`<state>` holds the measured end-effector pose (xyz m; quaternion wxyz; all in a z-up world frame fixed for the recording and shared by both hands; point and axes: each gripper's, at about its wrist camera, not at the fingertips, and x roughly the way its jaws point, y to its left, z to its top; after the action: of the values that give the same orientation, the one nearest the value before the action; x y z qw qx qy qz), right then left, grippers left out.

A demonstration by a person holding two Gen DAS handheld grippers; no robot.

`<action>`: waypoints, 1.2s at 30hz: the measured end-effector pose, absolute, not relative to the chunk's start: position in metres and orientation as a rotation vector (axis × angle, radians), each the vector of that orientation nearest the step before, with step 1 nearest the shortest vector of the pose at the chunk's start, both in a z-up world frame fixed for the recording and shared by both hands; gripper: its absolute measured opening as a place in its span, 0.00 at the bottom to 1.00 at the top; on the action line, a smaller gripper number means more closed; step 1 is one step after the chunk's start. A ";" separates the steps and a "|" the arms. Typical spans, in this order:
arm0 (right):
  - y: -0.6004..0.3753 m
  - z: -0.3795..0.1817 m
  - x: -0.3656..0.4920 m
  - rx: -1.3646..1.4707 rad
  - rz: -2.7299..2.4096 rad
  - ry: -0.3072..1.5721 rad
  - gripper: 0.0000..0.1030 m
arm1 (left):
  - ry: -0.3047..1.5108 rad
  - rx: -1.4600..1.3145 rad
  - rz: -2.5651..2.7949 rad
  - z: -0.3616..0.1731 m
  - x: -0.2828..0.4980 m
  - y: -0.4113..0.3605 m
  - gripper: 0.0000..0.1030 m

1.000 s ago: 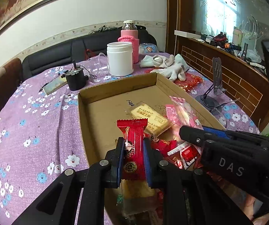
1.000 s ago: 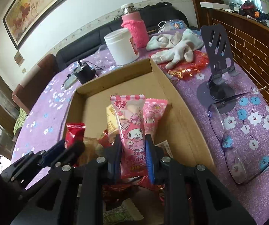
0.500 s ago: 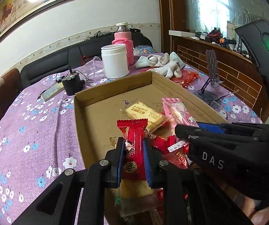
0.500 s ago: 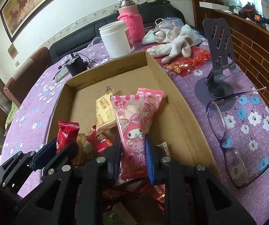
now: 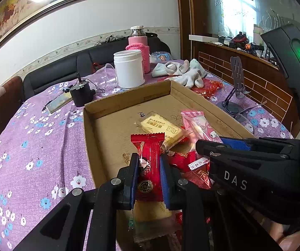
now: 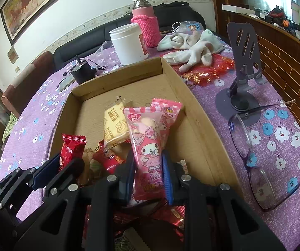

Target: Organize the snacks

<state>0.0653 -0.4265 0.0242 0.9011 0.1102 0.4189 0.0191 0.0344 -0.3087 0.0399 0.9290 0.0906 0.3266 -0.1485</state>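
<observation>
My left gripper [image 5: 149,163] is shut on a red snack packet [image 5: 148,159], which stands upright over the near end of a shallow cardboard box [image 5: 129,98]. My right gripper [image 6: 147,161] is shut on a pink cartoon-rabbit snack packet [image 6: 147,138], also upright over the box. A second pink packet [image 6: 168,113] and a yellow biscuit packet [image 6: 115,125] lie on the box floor behind it. Several red packets [image 6: 106,156] are heaped at the near end. In the left wrist view the right gripper [image 5: 210,144] reaches in from the right; in the right wrist view the left gripper [image 6: 66,159] shows at lower left.
The box rests on a purple flowered tablecloth [image 5: 34,146]. Behind it stand a white jar [image 5: 129,71], a pink-sleeved flask [image 5: 138,48], a small black device [image 5: 80,94] and pale gloves [image 6: 191,46]. On the right are a phone stand [image 6: 242,67], glasses [image 6: 252,146] and red wrappers [image 6: 208,71].
Both grippers keep their packets and have hardly moved. The views have shifted slightly, so the box now sits a little nearer and more central.
</observation>
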 end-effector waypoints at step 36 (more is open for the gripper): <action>-0.415 0.098 -0.072 0.160 -0.103 0.526 0.97 | 0.599 0.200 -0.336 0.078 -0.113 -0.212 0.99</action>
<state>-0.0718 -0.4149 0.0978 0.9611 0.0790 0.2596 -0.0507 -0.1133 -0.2117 0.0781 0.9367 0.0977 0.2932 -0.1646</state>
